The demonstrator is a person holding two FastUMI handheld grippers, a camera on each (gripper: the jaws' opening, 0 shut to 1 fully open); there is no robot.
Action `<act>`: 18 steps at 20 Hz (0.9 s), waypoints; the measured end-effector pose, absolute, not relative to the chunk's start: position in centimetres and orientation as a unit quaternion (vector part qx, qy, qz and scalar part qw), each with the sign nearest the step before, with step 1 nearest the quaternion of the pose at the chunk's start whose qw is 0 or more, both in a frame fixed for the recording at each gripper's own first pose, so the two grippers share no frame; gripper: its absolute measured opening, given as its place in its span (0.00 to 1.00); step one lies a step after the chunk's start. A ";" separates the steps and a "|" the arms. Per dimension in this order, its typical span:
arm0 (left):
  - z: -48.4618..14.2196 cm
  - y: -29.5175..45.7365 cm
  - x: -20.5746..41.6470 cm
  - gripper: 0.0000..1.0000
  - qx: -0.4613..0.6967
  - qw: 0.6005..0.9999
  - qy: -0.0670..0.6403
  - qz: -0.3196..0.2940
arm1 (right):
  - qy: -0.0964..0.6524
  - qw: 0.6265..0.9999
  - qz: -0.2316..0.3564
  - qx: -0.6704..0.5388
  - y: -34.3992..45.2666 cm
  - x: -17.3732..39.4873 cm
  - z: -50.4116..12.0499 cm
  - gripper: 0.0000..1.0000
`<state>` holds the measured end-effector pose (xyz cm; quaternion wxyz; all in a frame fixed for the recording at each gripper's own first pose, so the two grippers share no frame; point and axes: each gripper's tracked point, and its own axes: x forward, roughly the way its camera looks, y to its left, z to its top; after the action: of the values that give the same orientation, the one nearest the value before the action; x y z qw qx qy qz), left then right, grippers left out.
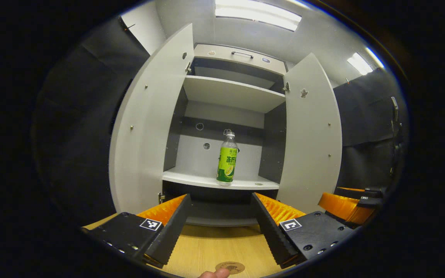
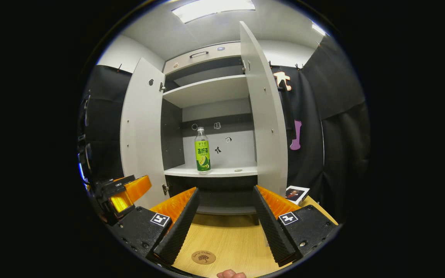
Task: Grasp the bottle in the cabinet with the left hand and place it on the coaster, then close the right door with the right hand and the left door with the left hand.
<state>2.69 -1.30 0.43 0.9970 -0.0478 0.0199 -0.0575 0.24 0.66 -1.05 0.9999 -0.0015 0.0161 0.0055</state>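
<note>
The left gripper (image 1: 220, 222) hangs wide open and empty, aimed at the open cabinet (image 1: 230, 94), where the bottle (image 1: 227, 160) stands upright on the shelf ahead of and above its fingers, well apart from them, which suits a straight reach between the two open doors. The right gripper (image 2: 224, 222) is likewise spread wide with nothing in it, waiting back from the right door (image 2: 265, 116), and the coaster (image 2: 203, 257) lies on the wooden table (image 2: 230, 235) just below its fingers. The coaster's near edge is cut off in the left gripper view, and the small marks on the cabinet's back panel are probably stickers or holes.
</note>
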 end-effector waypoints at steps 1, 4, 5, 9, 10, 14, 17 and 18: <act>0.7 -1.8 3.5 0.95 -0.047 0.996 0.022 -0.071 | 0.018 1.000 0.006 -0.003 0.7 0.2 -1.0 0.84; 1.3 -2.2 6.5 0.95 -0.014 0.996 0.017 -0.084 | 0.019 1.000 0.003 -0.008 0.5 -0.1 -1.1 0.84; 1.5 -2.5 7.6 0.95 -0.001 0.996 0.018 -0.087 | 0.021 1.000 0.000 -0.010 0.4 -0.2 -1.1 0.84; 3.1 -3.9 12.6 0.95 0.030 0.993 0.003 -0.116 | 0.018 1.000 -0.015 -0.010 -0.7 -1.2 -1.2 0.84; 3.4 -4.4 13.9 0.95 0.030 0.992 -0.002 -0.125 | 0.019 1.000 -0.016 -0.008 -0.8 -1.3 -1.3 0.84; 3.8 -4.5 20.2 0.96 0.020 0.991 -0.016 -0.134 | 0.023 0.999 -0.021 -0.005 -0.9 -1.2 -1.3 0.84; 2.9 -4.4 24.1 0.95 0.023 0.992 -0.002 -0.125 | 0.020 0.999 -0.029 -0.005 -1.3 -0.8 -0.8 0.84; 2.6 -4.2 25.2 0.96 0.025 0.992 0.002 -0.120 | 0.019 0.999 -0.030 -0.004 -1.4 -0.7 -0.7 0.84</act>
<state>25.17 -4.17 2.57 0.9925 0.0252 0.0017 -0.1197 -0.67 -1.37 -0.72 0.9994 -0.0043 0.0190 -0.0300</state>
